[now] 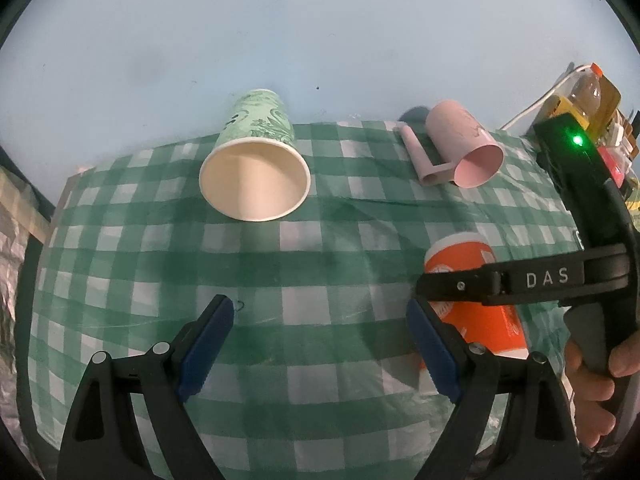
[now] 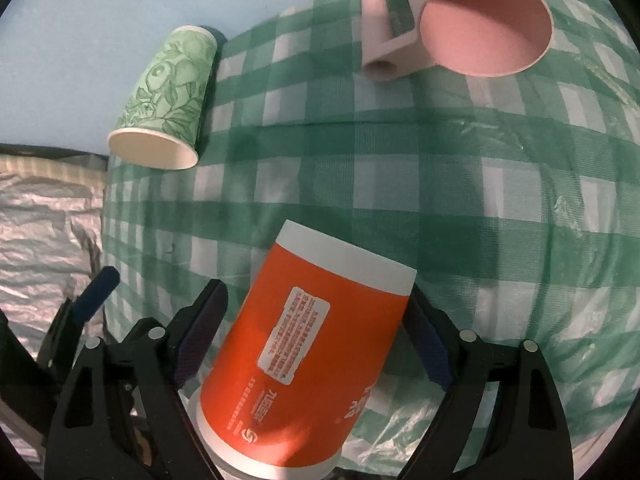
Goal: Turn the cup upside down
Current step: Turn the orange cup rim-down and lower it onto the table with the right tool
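Orange cup (image 2: 304, 360) sits nearest, between the right gripper (image 2: 316, 344) fingers, base pointing away and rim toward the lens; right pad touches the wall, left pad shows a sliver of gap, so a firm pinch isn't certain, cannot tell. Left view shows it base-up on the checked cloth (image 1: 280, 280), so this flip looks about done, release left. Left to right: left gripper (image 1: 320, 344) fingers spread wide, nothing between them, hovering over cloth; green paper cup (image 1: 256, 160) on its side, mouth toward camera, printed leaf pattern, cream inside, not flipped; pink mug (image 1: 468, 148) also on its side, smooth matte, tube handle, not flipped. Cloth is thin crinkly plastic gingham; crumpled silver foil (image 2: 44, 232) off the left edge.
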A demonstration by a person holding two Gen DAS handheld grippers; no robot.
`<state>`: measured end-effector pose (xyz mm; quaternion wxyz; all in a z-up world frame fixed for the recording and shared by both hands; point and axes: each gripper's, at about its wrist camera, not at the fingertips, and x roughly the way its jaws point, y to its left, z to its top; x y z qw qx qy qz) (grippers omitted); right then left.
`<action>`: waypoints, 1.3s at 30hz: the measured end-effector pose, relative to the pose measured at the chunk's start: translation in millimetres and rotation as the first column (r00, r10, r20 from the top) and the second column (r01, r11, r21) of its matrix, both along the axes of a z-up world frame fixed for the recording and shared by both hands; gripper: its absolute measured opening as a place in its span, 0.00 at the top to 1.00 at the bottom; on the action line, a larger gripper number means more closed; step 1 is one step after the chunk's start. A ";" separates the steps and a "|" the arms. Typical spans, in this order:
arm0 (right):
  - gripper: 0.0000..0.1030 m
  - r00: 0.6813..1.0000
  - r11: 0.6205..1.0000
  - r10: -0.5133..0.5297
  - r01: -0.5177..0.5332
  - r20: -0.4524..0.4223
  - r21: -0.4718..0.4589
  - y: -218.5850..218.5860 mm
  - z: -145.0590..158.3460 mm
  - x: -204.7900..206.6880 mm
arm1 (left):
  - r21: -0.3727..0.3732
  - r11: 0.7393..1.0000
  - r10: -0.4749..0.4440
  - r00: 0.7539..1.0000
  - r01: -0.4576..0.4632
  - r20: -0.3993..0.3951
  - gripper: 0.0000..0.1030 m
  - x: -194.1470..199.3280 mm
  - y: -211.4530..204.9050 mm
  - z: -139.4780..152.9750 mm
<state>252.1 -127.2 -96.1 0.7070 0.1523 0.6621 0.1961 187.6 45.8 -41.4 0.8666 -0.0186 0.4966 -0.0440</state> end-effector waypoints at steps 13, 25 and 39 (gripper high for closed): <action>0.33 0.987 0.999 0.039 -0.042 0.159 0.017 -6.7 24.3 -15.5 | -0.049 0.999 0.023 0.998 -0.021 0.052 0.13 -10.8 0.5 5.1; 0.34 0.813 0.994 0.112 -0.092 0.571 -0.064 -13.0 85.1 -69.3 | -0.085 0.994 0.090 0.976 -0.074 0.196 0.13 -44.4 -4.3 23.7; 0.34 0.394 0.965 0.186 0.098 0.900 -0.242 18.9 96.6 -104.4 | -0.101 0.980 0.189 0.955 -0.170 0.227 0.13 -69.2 2.6 -4.0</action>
